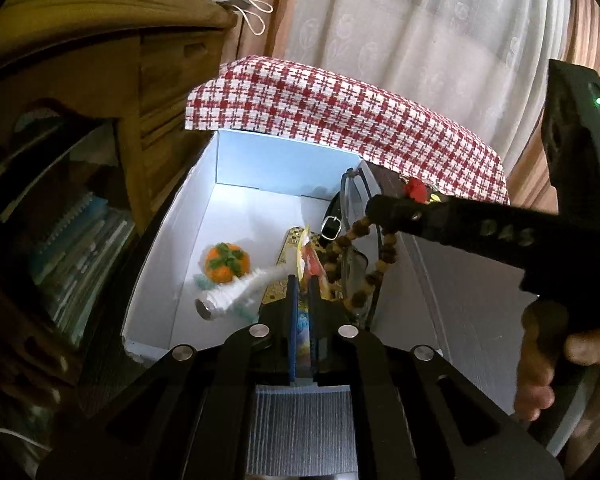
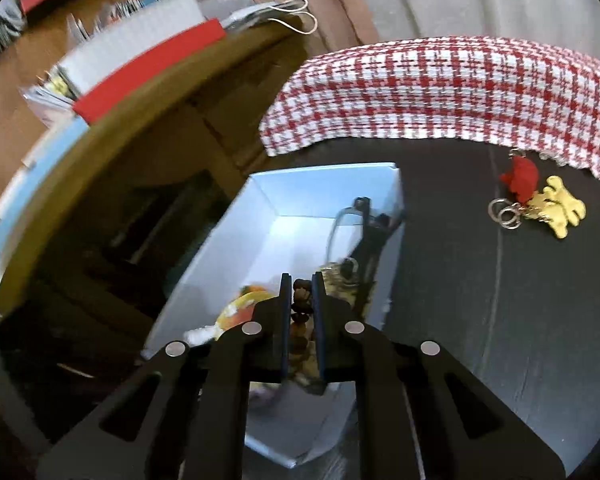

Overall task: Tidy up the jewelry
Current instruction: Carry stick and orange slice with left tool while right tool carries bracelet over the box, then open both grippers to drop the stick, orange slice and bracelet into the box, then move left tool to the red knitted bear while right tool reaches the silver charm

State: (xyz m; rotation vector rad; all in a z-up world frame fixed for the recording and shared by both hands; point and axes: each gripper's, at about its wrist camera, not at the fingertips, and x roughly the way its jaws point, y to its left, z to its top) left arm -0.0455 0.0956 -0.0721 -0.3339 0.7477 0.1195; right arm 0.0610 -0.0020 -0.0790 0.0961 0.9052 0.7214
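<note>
A white open box (image 1: 204, 208) stands on a dark table; it also shows in the right wrist view (image 2: 268, 216). Inside lie an orange knitted ball (image 1: 225, 262), a white fuzzy piece with a metal end (image 1: 236, 294), glasses (image 1: 354, 184) and a strap with a buckle (image 1: 331, 227). My left gripper (image 1: 304, 288) is shut on a thin colourful packet (image 1: 305, 258) over the box. My right gripper (image 2: 301, 284) is shut on a brown bead bracelet (image 2: 302, 298) and holds it over the box's right side; the beads (image 1: 374, 256) hang from its tip in the left wrist view.
A red and yellow keychain (image 2: 540, 200) lies on the dark table (image 2: 520, 300) right of the box. A red-checked cloth (image 1: 340, 116) covers something behind it. A wooden cabinet (image 1: 100, 80) with books stands close on the left. Curtains hang behind.
</note>
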